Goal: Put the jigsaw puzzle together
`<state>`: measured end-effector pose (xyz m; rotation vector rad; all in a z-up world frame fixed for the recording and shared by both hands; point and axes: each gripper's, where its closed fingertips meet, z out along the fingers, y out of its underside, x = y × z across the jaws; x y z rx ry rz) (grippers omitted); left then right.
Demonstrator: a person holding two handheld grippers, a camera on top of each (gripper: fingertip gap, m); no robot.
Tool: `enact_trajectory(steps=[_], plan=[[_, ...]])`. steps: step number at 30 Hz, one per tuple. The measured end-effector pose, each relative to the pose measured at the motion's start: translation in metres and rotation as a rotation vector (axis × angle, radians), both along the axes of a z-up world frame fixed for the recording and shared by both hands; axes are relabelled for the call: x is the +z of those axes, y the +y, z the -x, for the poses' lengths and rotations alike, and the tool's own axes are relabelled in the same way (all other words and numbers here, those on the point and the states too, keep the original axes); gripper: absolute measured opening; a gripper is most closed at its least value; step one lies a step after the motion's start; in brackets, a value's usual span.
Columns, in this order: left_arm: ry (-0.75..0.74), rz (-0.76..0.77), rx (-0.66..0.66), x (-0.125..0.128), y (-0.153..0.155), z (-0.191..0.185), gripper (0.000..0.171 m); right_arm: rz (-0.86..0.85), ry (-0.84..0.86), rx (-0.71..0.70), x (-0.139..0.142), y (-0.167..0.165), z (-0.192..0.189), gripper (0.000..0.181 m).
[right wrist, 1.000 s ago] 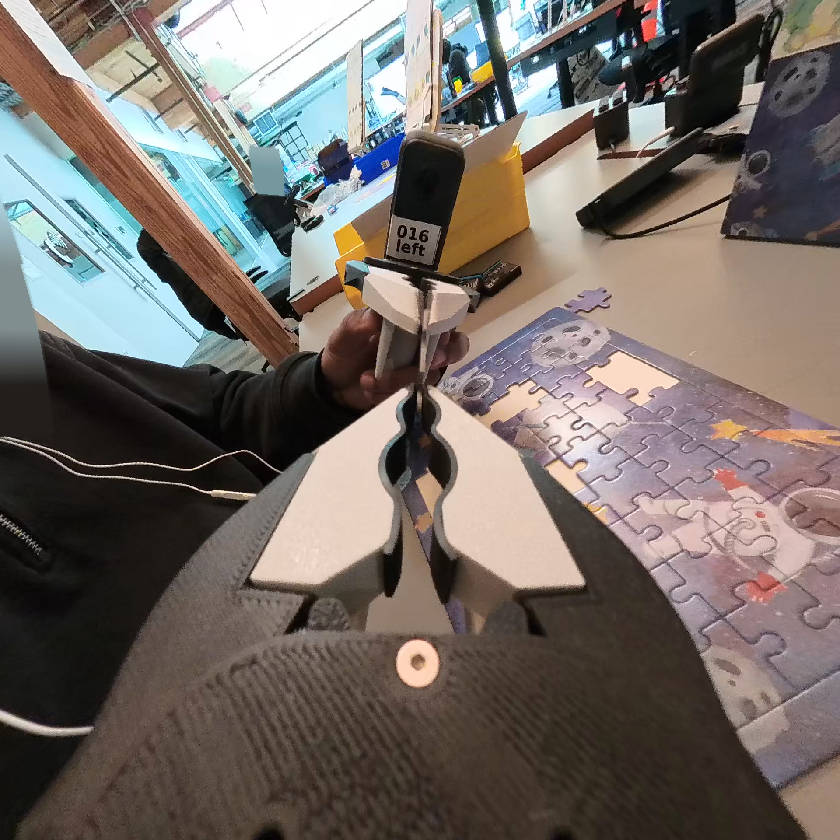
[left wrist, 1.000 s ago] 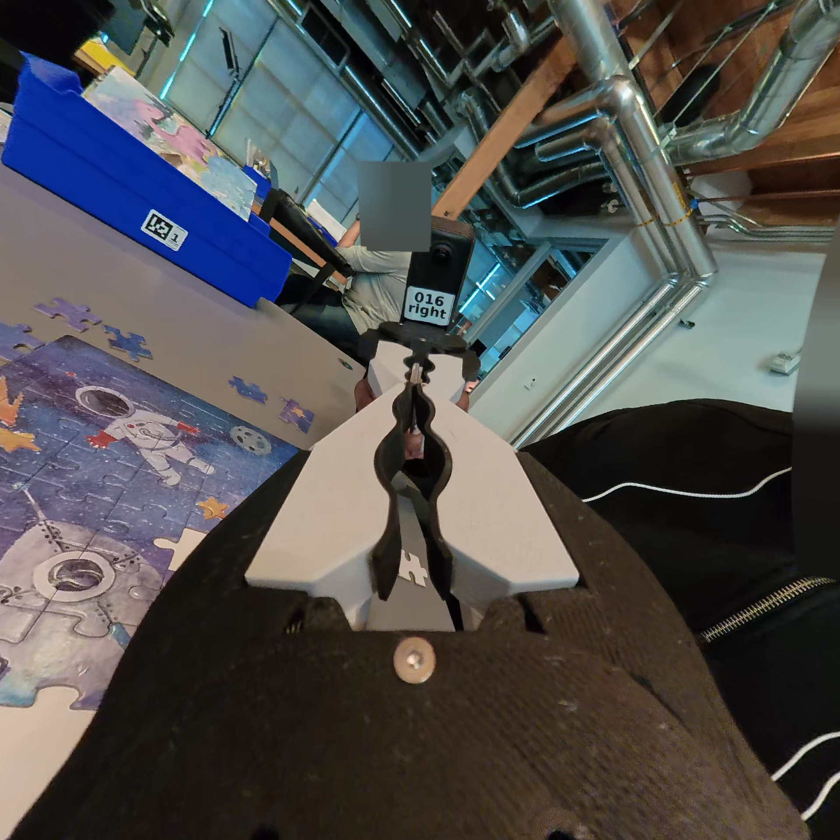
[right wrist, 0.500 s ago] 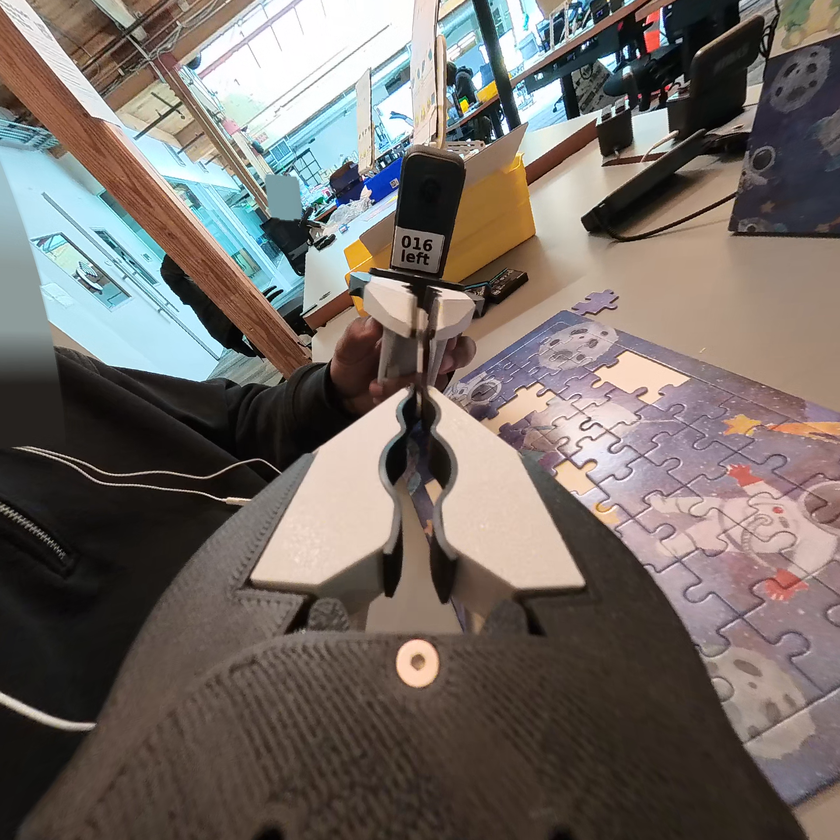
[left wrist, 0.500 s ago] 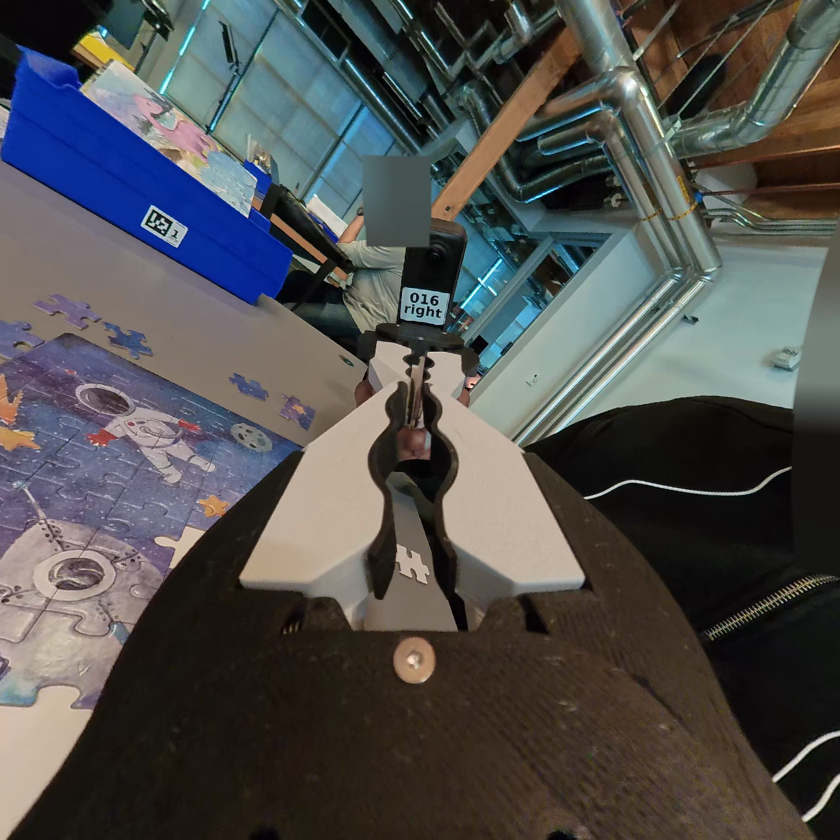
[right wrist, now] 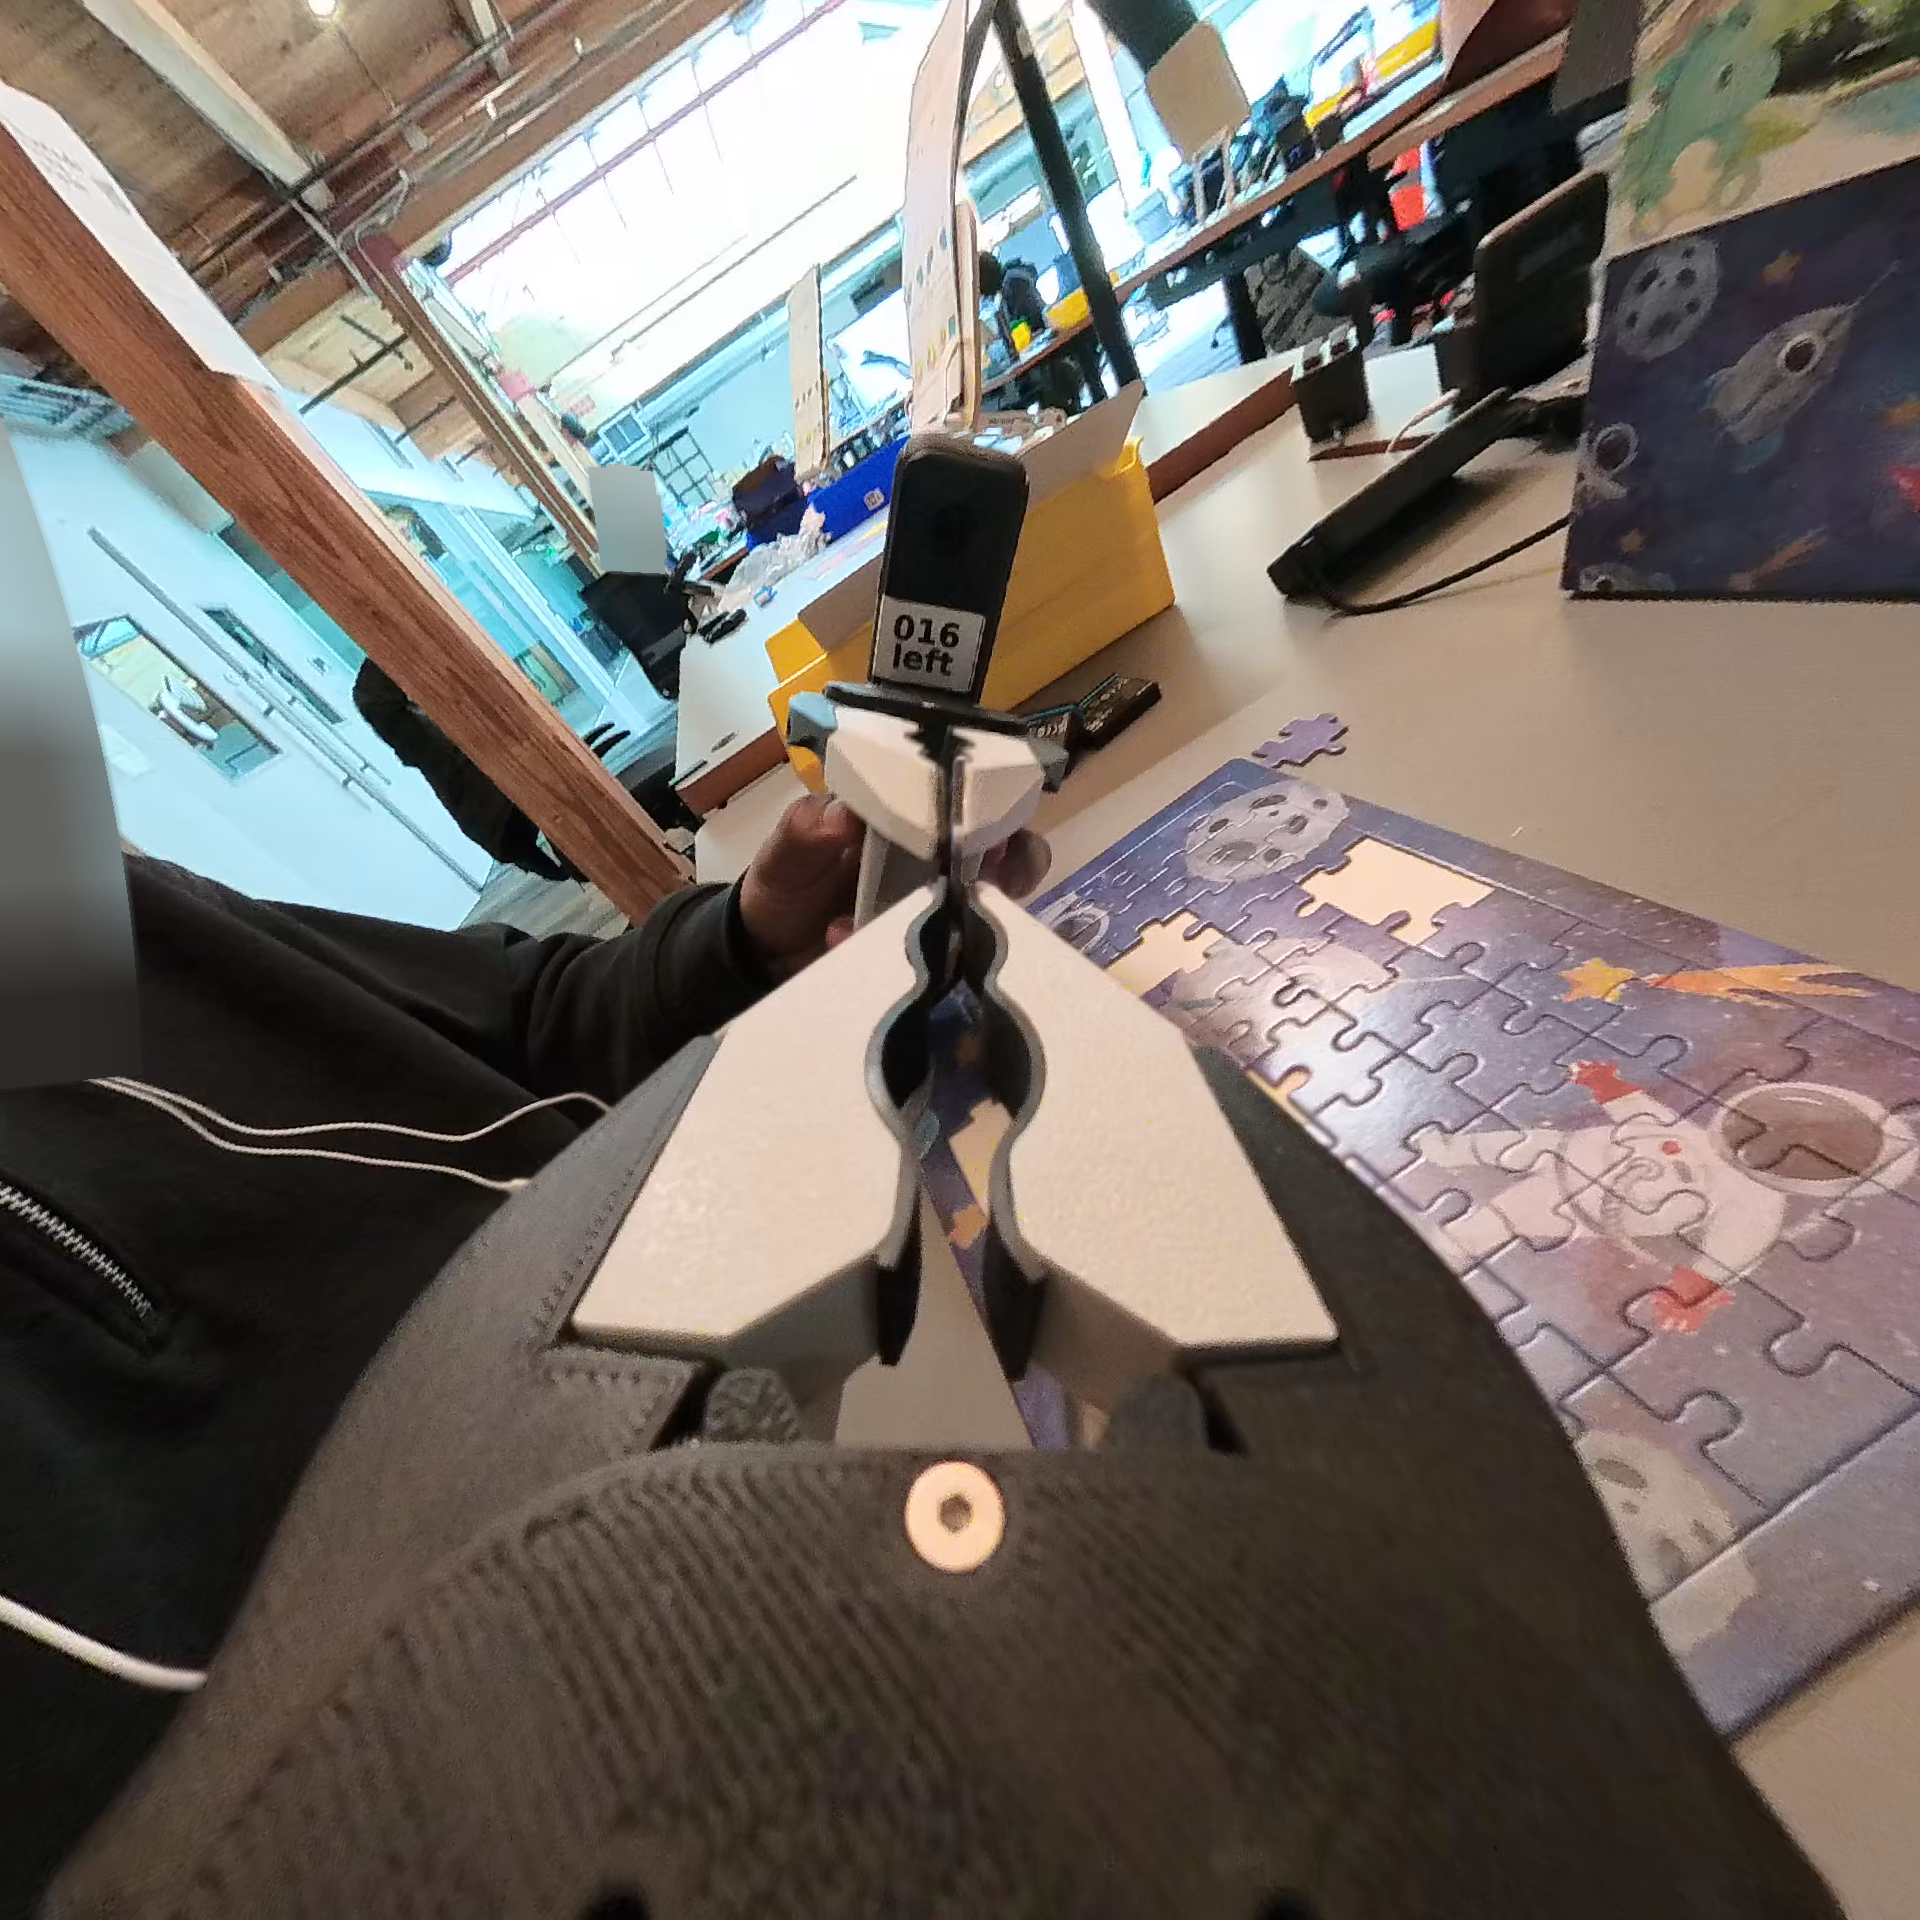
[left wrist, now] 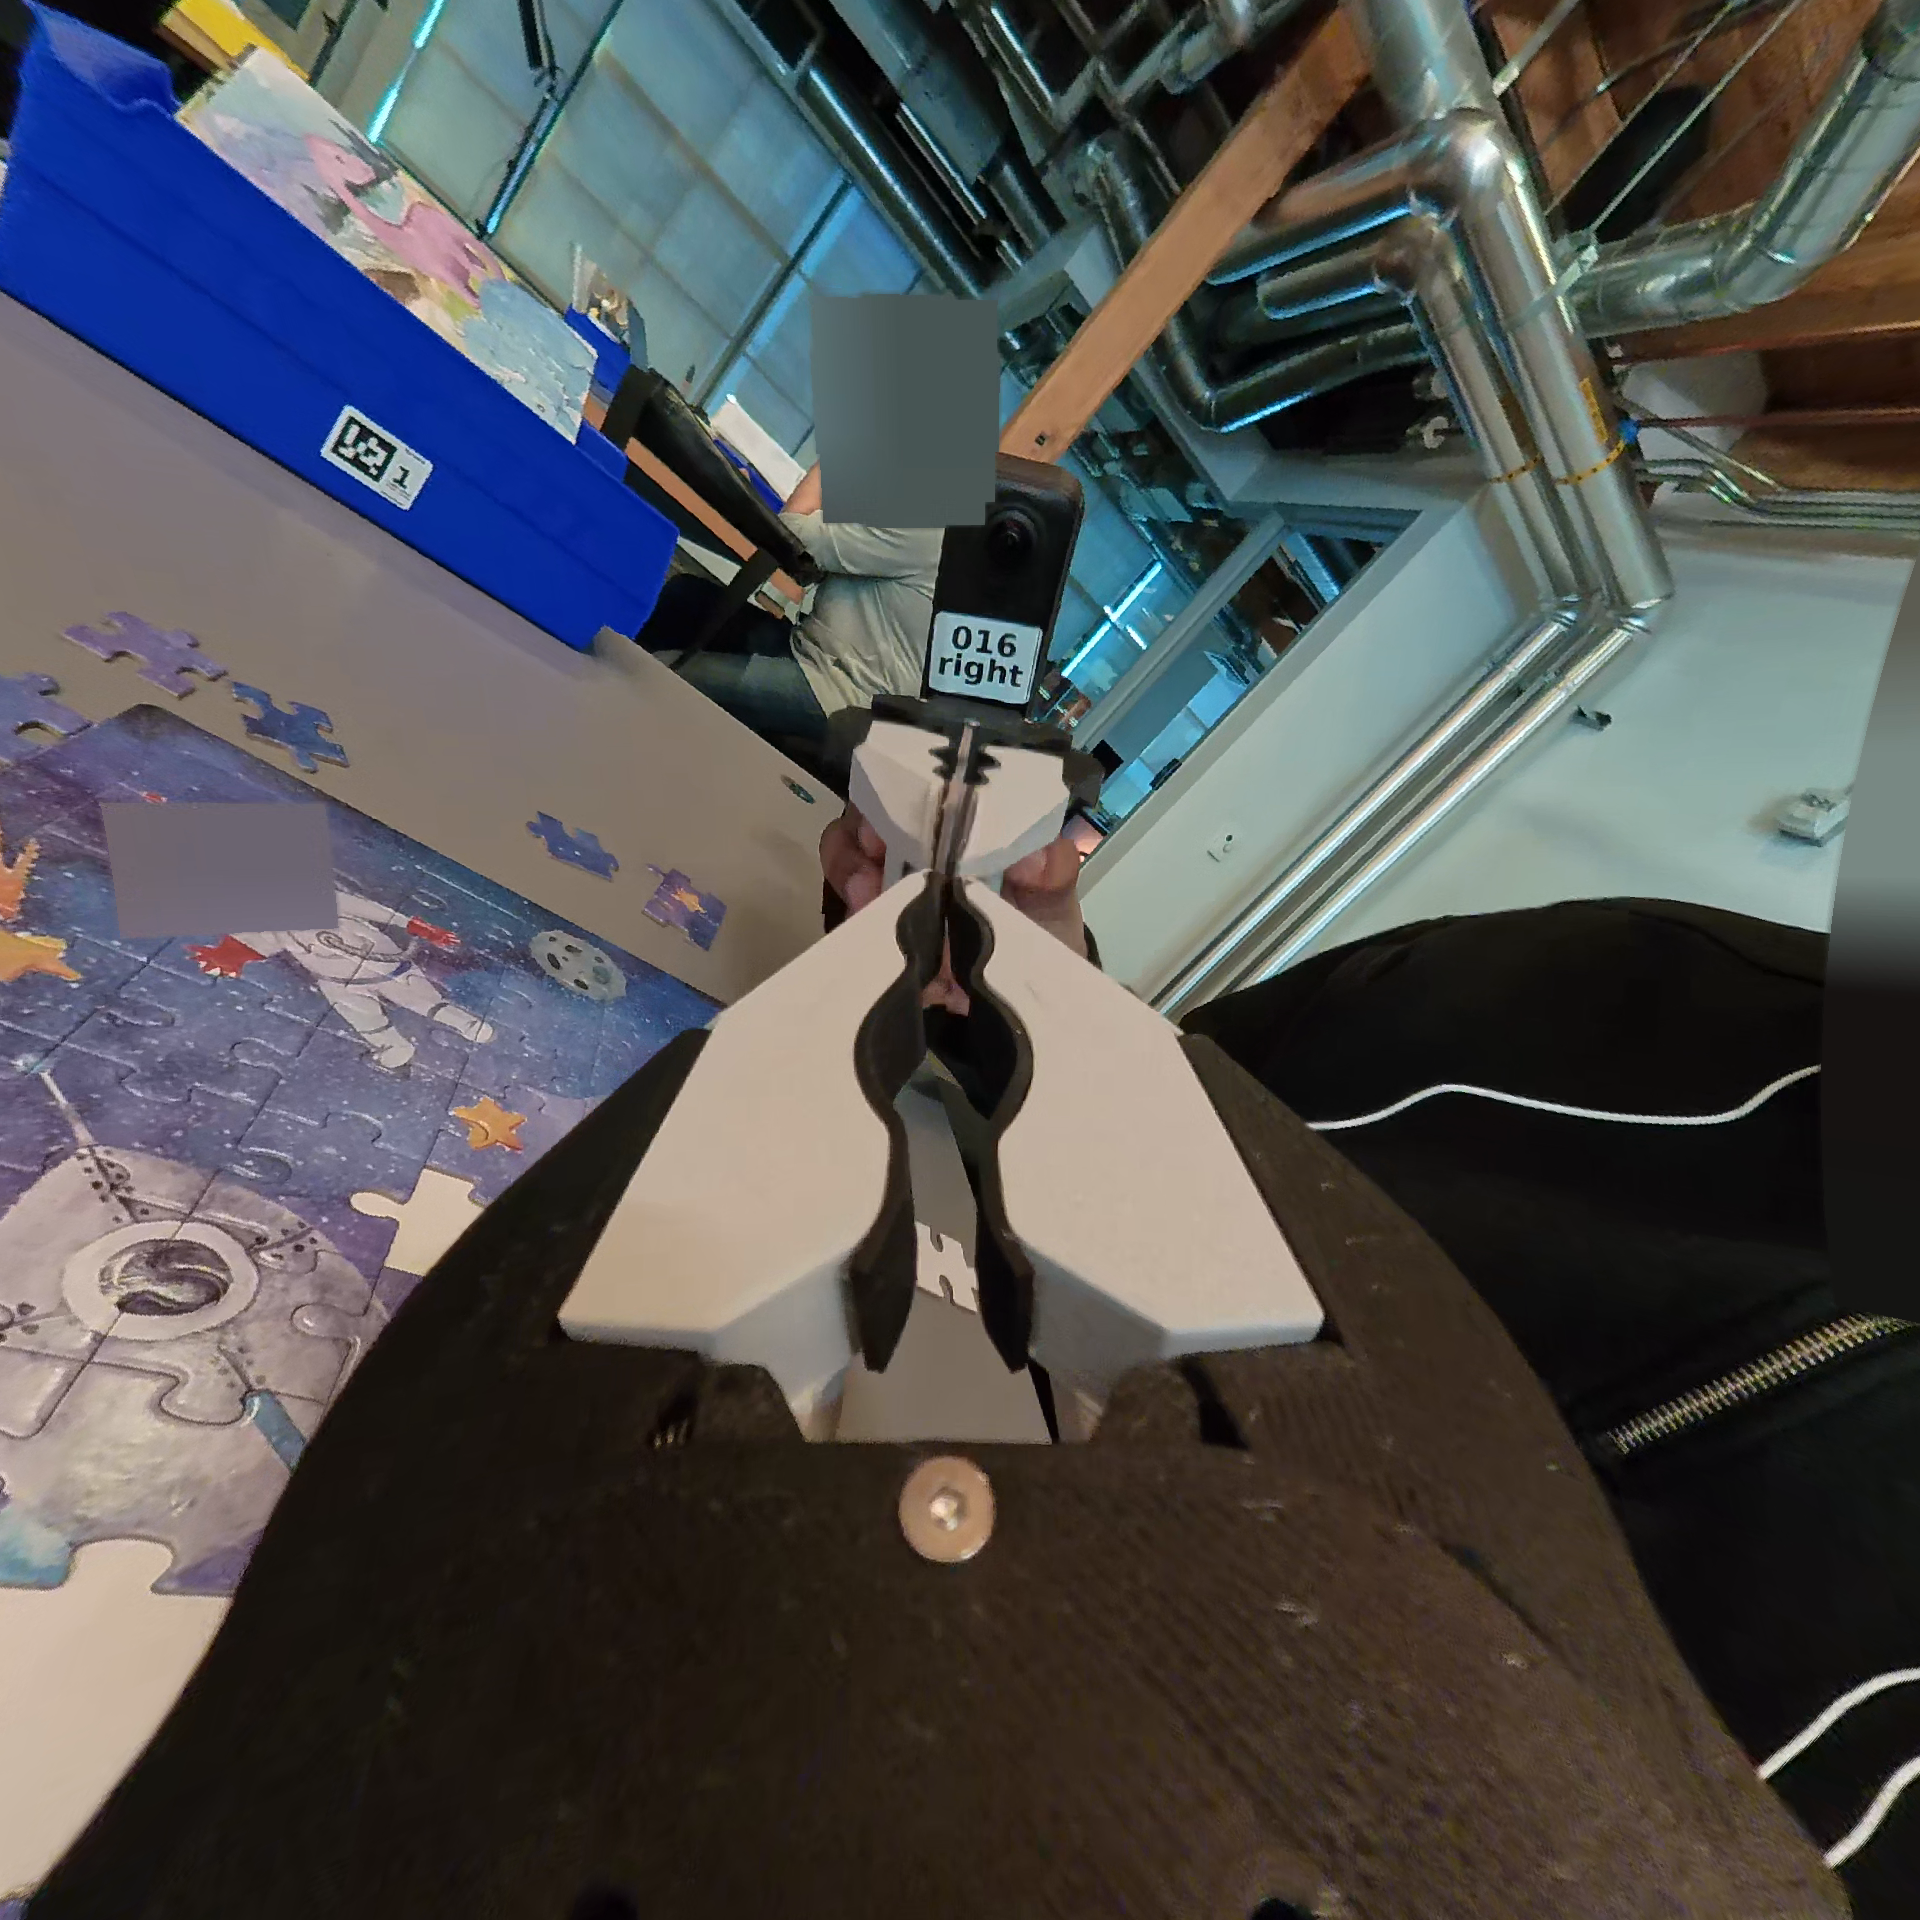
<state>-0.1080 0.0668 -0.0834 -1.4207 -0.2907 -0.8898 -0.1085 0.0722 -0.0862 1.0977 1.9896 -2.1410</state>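
The puzzle piece (right wrist: 961, 1081), thin, light and stiff but bendable, hangs edge-on between the two tip-to-tip claws; right gripper (right wrist: 951, 904) and left gripper (left wrist: 940, 894) both apparently pinch its edges above the space puzzle (right wrist: 1558, 1091).

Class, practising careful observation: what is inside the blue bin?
A pastel picture board sticks up out of the blue bin; the bin's walls hide whatever lies lower inside.

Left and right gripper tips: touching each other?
Cannot tell. Left gripper and right gripper line up tip to tip in both wrist views, but each looks along the fingers, hiding any gap.
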Motion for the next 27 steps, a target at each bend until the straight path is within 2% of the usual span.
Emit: enact_trajectory(steps=[7,11,14,20,24,27], plan=[[0.042,0.056,-0.064,-0.010,0.007,-0.016,0.000,0.026,0.001,-0.013,0.006,0.006,0.001,0.000],[0.040,0.049,-0.012,-0.008,0.002,-0.004,0.001,-0.033,-0.036,0.013,-0.002,0.009,0.000,0.000],[0.089,0.075,0.071,-0.010,-0.002,0.010,0.000,-0.129,-0.112,0.056,-0.020,0.008,-0.003,0.000],[0.267,0.177,0.178,-0.021,-0.006,0.023,0.001,-0.402,-0.325,0.349,-0.075,-0.012,-0.029,0.000],[0.351,0.304,0.137,-0.043,-0.005,0.015,0.002,-0.376,-0.455,0.494,-0.081,-0.019,-0.025,0.000],[0.405,0.428,0.104,-0.069,-0.010,0.011,0.004,-0.457,-0.535,0.613,-0.092,-0.021,-0.032,0.000]])
